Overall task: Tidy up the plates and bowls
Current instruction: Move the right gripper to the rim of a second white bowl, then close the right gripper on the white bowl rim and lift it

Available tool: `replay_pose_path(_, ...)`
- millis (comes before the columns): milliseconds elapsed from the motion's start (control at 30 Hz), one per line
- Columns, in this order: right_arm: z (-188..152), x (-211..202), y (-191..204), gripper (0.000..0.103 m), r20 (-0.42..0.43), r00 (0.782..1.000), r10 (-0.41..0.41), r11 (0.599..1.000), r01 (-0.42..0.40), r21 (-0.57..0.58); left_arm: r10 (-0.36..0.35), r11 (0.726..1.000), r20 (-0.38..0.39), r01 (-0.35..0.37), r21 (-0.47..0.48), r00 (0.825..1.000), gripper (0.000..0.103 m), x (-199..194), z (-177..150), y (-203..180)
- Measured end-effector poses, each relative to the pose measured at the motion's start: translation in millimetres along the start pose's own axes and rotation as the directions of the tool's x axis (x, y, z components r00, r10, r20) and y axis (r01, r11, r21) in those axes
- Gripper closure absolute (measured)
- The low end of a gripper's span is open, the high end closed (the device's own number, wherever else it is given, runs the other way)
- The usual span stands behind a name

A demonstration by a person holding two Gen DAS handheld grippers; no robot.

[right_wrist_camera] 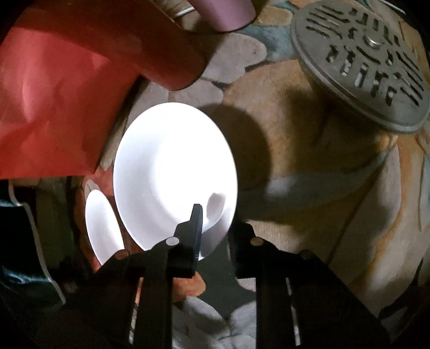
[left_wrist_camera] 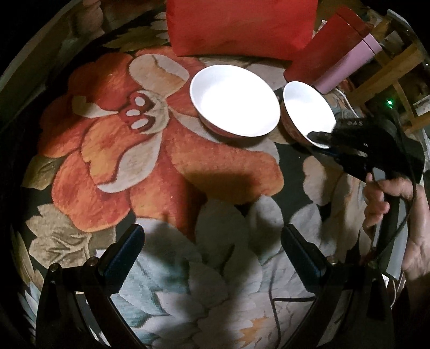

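Two white bowls with reddish outsides sit on a floral carpet. In the left wrist view the larger bowl is at centre and the smaller bowl is to its right. My right gripper straddles the smaller bowl's near rim, one finger inside and one outside. In the right wrist view that bowl fills the centre, tilted, with my right gripper closed on its rim; the other bowl shows at lower left. My left gripper is open and empty above the carpet, well in front of both bowls.
A red cushion and a red box with a mauve cylinder lie behind the bowls. A slotted round metal lid lies on the carpet at the upper right. A wooden frame stands at the far right.
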State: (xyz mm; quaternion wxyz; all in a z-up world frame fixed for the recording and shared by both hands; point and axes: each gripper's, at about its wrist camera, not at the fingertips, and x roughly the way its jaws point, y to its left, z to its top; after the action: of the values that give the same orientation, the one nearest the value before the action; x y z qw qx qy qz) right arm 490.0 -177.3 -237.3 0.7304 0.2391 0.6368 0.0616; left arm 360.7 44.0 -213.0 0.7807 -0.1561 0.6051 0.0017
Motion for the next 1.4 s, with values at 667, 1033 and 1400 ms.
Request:
replay_pose_path(667,-119.8,-11.0,-0.5,0.089,-0.294,0.956,0.010,0.912,-0.130,-0.389,-0.002,0.993,-0.123,0.016,0.119,0.992,0.005,51.5,-24.2,-38.4)
replay_pose_path(1033,-140.7,-6.4,-1.8,0.088,-0.189,0.977,-0.101,0.922,0.020,-0.386,-0.013,0.985,-0.077,0.026,0.168,0.997,0.076,62.3,-23.6,-57.0)
replay_pose_path(1400,-147.6,-6.1,-13.8,0.084,-0.164,0.986,-0.044,0.959,-0.004,-0.283,-0.040,0.976,-0.081,0.057,0.210,0.996,0.083,65.9,-24.5,-63.0)
